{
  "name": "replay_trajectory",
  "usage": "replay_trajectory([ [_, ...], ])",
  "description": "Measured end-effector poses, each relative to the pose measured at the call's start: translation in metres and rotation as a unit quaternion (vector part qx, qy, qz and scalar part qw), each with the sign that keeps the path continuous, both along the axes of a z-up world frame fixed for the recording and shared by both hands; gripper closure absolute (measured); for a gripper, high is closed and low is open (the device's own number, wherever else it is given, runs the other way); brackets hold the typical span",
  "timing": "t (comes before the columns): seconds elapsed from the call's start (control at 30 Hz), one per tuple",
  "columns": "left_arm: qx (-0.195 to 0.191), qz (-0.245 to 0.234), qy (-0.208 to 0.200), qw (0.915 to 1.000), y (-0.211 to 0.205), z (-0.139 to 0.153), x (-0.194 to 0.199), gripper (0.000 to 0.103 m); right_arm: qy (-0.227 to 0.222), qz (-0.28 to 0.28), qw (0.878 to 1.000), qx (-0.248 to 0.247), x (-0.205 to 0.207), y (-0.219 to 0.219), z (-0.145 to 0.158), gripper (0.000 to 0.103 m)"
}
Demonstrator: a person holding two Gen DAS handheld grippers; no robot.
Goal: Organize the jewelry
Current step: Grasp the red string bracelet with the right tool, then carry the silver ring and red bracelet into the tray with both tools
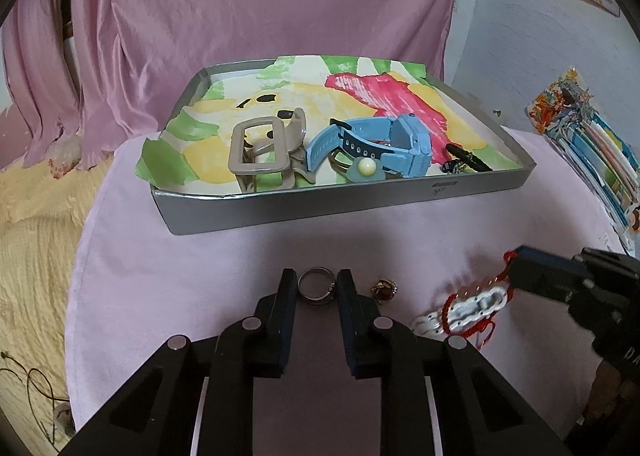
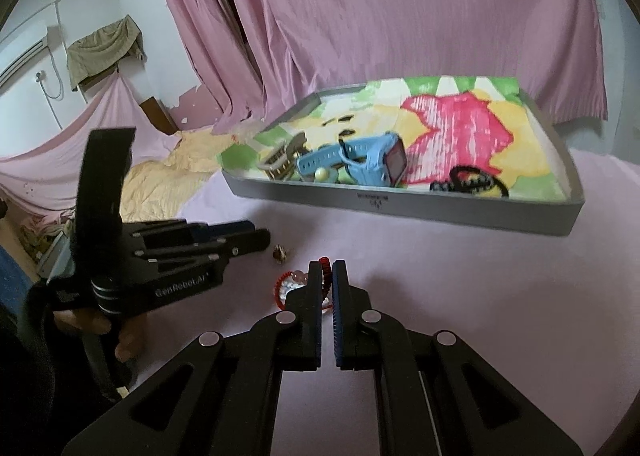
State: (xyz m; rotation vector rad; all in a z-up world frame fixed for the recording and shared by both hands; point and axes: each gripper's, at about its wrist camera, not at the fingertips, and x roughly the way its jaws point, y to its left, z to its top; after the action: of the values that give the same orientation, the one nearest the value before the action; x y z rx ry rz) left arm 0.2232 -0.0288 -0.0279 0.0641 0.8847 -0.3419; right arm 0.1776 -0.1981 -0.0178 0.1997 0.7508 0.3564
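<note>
A silver ring [image 1: 316, 288] lies on the pink cloth between the fingertips of my left gripper [image 1: 316, 276], which touch both its sides. A small gold ring [image 1: 384, 290] with a dark stone sits just to its right. My right gripper [image 2: 327, 266] is shut on the red cord of a red-and-white bracelet [image 2: 289, 288]; the bracelet [image 1: 476, 304] trails on the cloth. Behind stands a silver tray [image 1: 320, 207] lined with coloured paper. It holds a beige hair claw [image 1: 260, 151], a blue watch [image 1: 376, 145], a pearl piece [image 1: 366, 167] and a black bracelet [image 2: 468, 181].
A pink curtain [image 1: 240, 15] hangs behind the tray. A yellow blanket [image 1: 32, 215] lies left of the cloth. A colourful packet [image 1: 584, 143] rests at the right. A hand [image 2: 88, 326] holds the left gripper [image 2: 260, 242].
</note>
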Motion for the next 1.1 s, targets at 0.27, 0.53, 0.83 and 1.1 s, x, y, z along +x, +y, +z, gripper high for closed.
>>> replay_trajectory([
  [0.27,-0.022,0.001,-0.017,0.9996,0.001,0.011,-0.008,0.084,-0.035,-0.008,0.999,-0.007,-0.004,-0.008,0.021,0.099],
  [0.53,-0.038,0.006,-0.034,0.9987,-0.002,0.022,-0.010,0.084,-0.065,-0.023,0.997,-0.018,-0.006,-0.018,0.039,0.099],
  [0.83,-0.080,0.017,-0.068,0.9943,-0.019,0.044,0.014,0.084,-0.103,-0.060,0.992,-0.027,0.019,-0.039,0.055,0.098],
  [1.1,-0.083,0.018,-0.063,0.9944,-0.042,0.044,0.046,0.084,-0.102,-0.109,0.988,-0.026,0.049,-0.068,0.048,0.098],
])
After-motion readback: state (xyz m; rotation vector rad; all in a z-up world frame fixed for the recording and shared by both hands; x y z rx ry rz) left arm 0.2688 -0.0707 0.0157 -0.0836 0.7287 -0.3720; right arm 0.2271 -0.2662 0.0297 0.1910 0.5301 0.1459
